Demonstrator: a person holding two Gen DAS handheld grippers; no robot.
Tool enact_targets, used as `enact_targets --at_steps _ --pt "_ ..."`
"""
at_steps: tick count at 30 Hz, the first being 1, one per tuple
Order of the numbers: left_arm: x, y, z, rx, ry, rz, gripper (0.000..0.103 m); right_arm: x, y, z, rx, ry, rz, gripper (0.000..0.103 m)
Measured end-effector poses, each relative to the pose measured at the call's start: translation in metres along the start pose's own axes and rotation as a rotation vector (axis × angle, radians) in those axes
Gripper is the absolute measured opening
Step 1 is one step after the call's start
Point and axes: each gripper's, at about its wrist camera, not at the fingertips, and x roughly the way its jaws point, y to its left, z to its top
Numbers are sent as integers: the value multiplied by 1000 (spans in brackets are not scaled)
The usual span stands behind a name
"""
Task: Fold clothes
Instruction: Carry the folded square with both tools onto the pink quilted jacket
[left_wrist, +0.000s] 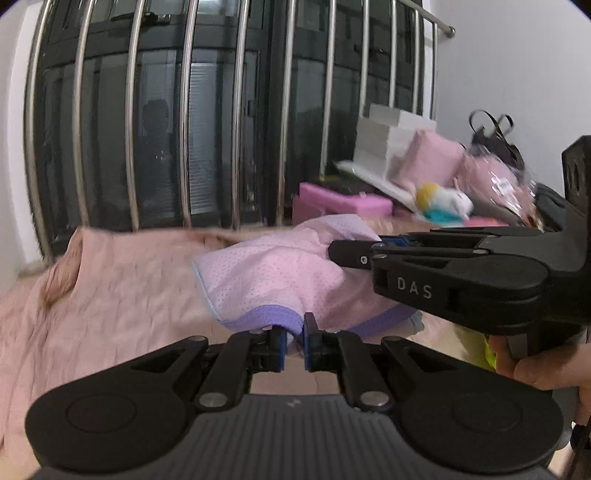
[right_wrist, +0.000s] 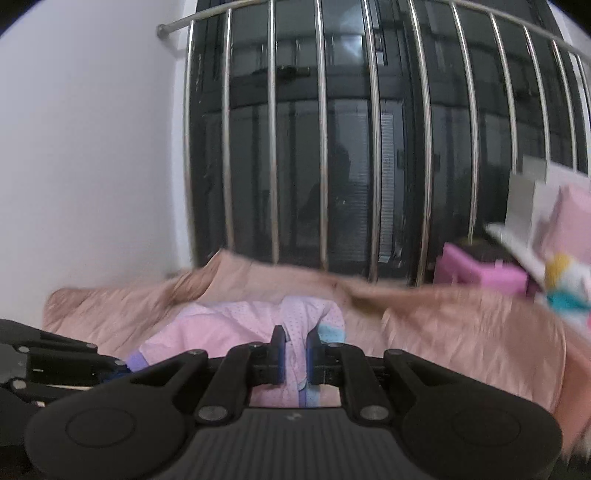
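Between both grippers' closed jaws, pink mesh garment (left_wrist: 273, 273); purple hem pinched

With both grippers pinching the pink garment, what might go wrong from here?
1. The left gripper grips only the purple hem of the pink garment; it may slip free.
2. The right gripper clamps bunched fabric, so the fold may come out creased.
3. The garment may drag the pink blanket.

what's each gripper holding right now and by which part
Both hold the pink mesh garment: left gripper pinches its purple-trimmed edge, right gripper a bunched fold near the light-blue trim.
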Motion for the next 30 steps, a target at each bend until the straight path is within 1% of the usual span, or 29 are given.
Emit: enact_targets --at_steps 3,5,6,8,10,11,12,13,14,15,16,17,18,19,20,21,22,23,25,26,27,28,29,30 --pt "47 14 21 -14 14 8 8 47 -22 15 7 32 -3 10" --pt "90 27 25 -13 58 7 8 86 -38 16 17 66 -16 10" --pt "114 31 23 -29 91 3 8 106 -46 15 24 82 -22 10" --pt "162 39 12 -64 168 -8 8 152 -64 -2 68 174 -21 10" --pt "197 47 -9 -103 266 12 9 199 -83 -21 117 274 -19 11" --pt "205 48 -19 -107 302 12 13 216 -89 -32 137 339 -22 12" --pt "205 49 -27 -100 303 7 21 224 -91 -40 137 393 -31 14" --pt "203 51 -35 -93 303 5 40 226 -91 -46 122 414 -42 26" --pt "197 53 -39 -86 297 17 59 221 -92 -49 109 409 -63 42" --pt "191 55 -44 -77 295 25 61 215 -93 -51 98 399 -88 52" --pt "184 56 -48 -64 307 22 61 211 -96 -51 100 398 -116 62" --pt "177 59 -49 -50 309 23 61 205 -100 -49 110 398 -143 61" --pt "169 62 -48 -49 304 20 61 196 -102 -44 124 378 -165 61" --pt "161 65 -47 -52 298 15 61 185 -103 -39 139 353 -185 57" --pt "155 68 -45 -76 286 9 61 176 -103 -35 145 321 -180 50" --pt "151 72 -42 -113 262 21 61 169 -100 -33 157 308 -151 44" --pt "147 75 -39 -149 238 34 61 164 -97 -31 172 301 -117 27" --pt "144 79 -36 -188 219 43 61 164 -92 -34 174 316 -93 18" --pt "149 87 -31 -282 220 35 60 169 -81 -44 169 359 -53 18" --pt "153 89 -29 -312 231 18 58 169 -78 -49 156 375 -54 18" --pt "156 88 -29 -318 241 22 56 169 -76 -56 139 389 -63 18" --pt "158 86 -29 -307 250 41 51 167 -75 -62 137 393 -70 21" --pt "160 85 -31 -287 255 44 47 163 -76 -67 137 395 -66 28" --pt "161 84 -33 -266 261 47 45 158 -77 -71 137 396 -59 31"
